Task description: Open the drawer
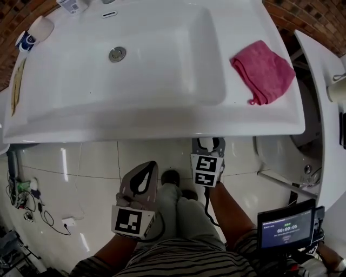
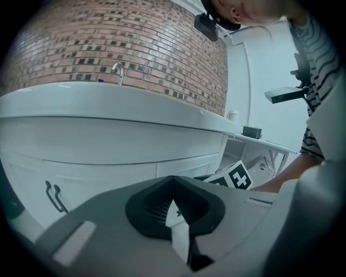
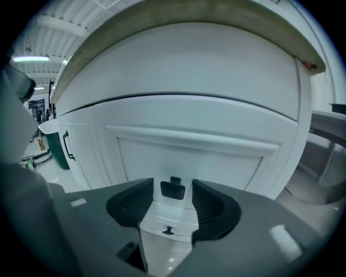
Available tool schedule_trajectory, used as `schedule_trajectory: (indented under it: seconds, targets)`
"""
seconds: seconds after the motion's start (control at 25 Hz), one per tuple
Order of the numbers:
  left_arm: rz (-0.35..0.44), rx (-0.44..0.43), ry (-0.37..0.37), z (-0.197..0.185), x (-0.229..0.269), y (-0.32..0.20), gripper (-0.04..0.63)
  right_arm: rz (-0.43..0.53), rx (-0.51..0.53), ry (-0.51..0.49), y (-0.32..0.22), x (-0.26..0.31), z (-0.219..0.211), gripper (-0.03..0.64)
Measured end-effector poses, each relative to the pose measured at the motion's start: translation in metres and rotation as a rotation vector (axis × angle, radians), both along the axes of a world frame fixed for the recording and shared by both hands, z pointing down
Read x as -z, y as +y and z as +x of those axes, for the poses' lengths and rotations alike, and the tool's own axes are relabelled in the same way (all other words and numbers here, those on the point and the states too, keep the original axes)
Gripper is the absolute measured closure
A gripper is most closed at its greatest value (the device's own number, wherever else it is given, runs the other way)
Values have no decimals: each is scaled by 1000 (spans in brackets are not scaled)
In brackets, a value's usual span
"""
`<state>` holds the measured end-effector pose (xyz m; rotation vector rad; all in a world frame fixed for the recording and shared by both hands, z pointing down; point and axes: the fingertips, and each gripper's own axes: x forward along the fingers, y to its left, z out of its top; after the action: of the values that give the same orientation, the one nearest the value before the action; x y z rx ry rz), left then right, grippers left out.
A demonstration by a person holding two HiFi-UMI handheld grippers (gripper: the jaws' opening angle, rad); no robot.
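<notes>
- The drawer (image 3: 216,167) sits closed under the sink (image 1: 162,121), with a white panelled front and a black handle (image 3: 173,190).
- Your right gripper's (image 3: 173,201) jaws are spread, framing that handle without touching it.
- Your left gripper's (image 2: 173,186) jaws are pressed together, empty.

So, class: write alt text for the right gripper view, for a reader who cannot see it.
The right gripper, jaws open and empty, faces a white cabinet under a curved sink rim. A small dark handle on the cabinet front shows in the gap between the jaws, a smaller dark knob below it.
</notes>
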<state>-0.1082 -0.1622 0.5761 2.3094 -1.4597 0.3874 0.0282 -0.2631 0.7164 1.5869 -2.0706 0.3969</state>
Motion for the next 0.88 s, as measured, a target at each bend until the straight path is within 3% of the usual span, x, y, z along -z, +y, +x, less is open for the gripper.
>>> schedule_trajectory:
  seconds: [0.08,0.2,0.56,0.88]
  targets:
    - [6,3,-3,-3,2,-1,580,2,-19,7,3,4,1,394]
    - [12,9,-9,-4,0,-6,580,3,-16,38,0,-3,2,477]
    - [4,27,-10,-7,1,-6,580,-25,-7,33,1,-6,1,483]
    - [-1,43,-16,-16,18,9,580,-95,7,42,45,-8,2,485]
